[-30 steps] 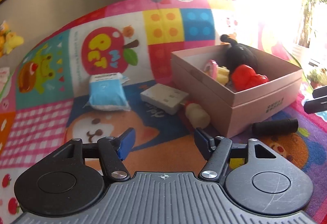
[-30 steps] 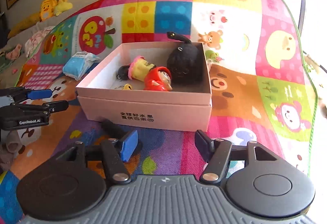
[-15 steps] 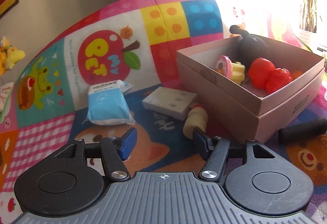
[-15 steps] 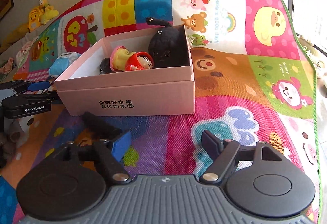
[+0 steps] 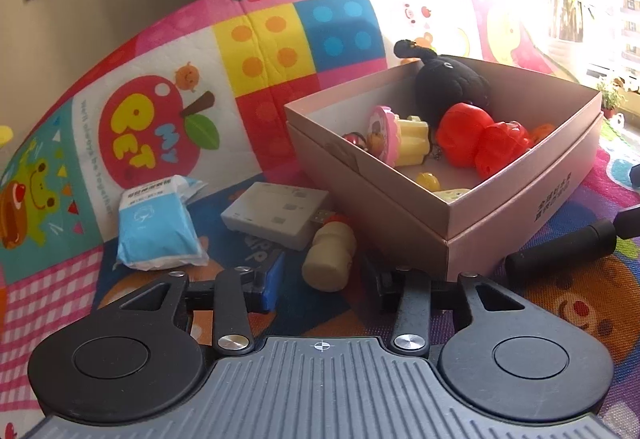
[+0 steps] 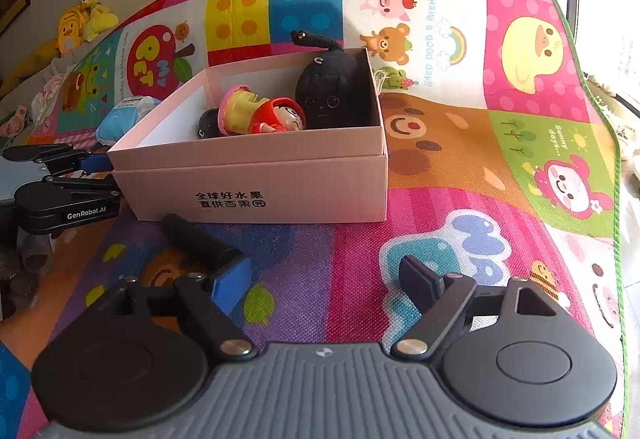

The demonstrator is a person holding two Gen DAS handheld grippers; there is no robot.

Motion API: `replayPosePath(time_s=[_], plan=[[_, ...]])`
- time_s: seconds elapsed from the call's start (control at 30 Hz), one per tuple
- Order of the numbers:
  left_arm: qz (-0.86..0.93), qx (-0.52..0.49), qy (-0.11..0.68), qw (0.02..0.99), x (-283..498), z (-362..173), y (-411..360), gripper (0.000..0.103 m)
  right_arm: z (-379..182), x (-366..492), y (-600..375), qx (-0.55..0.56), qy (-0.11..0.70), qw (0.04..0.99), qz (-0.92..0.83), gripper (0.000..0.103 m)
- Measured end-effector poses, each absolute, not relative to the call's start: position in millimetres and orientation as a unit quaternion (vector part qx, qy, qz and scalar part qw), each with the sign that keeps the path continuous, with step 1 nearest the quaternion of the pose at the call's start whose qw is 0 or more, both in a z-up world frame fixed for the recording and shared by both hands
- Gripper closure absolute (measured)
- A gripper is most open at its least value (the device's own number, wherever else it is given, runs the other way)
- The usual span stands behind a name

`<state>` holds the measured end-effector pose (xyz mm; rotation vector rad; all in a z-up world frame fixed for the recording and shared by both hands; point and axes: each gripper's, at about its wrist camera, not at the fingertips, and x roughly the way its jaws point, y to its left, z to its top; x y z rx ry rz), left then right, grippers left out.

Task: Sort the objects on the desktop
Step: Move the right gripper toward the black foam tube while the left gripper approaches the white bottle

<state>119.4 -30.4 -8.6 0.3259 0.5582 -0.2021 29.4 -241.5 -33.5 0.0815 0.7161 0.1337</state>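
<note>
My left gripper (image 5: 326, 289) is shut on a cream toy figure (image 5: 330, 255) that lies on the play mat beside the pink box (image 5: 500, 215). In the box are a black plush (image 5: 452, 87), a red doll (image 5: 476, 139) and smaller toys. The right wrist view shows the same box (image 6: 248, 191) with the plush (image 6: 332, 87) and the doll (image 6: 276, 115). My right gripper (image 6: 326, 279) hovers over the mat in front of the box. Its jaws are opening and nothing is between them. A black cylinder (image 6: 196, 239) lies just beyond its blue pad.
A blue tissue packet (image 5: 156, 227) and a white adapter block (image 5: 276, 215) lie on the mat left of the box. The black cylinder (image 5: 560, 251) rests at the box's near corner. Plush toys (image 6: 80, 23) sit off the mat at far left.
My left gripper has moved in on the cream toy and its jaws have closed around it. My right gripper's jaws have spread wider over the mat.
</note>
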Motion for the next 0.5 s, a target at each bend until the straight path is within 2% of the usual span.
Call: replayPosePath(time_s=[0.07, 0.27, 0.43, 0.5], plan=[[-0.098, 0.149, 0.272, 0.946, 116, -7, -27, 0.072, -34, 30, -242, 0.042, 0.35, 0.933, 0.066, 0.018], [-0.099, 0.135, 0.275, 0.947, 91, -4, -23, 0.073, -33, 28, -240, 0.036, 0.348, 0.935, 0.059, 0.014], [-0.116, 0.121, 0.272, 0.947, 38, 7, -19, 0.072, -33, 27, -238, 0.03, 0.346, 0.936, 0.056, 0.012], [-0.12, 0.105, 0.275, 0.948, 20, 11, -13, 0.065, -33, 28, -237, 0.027, 0.348, 0.935, 0.06, 0.01]])
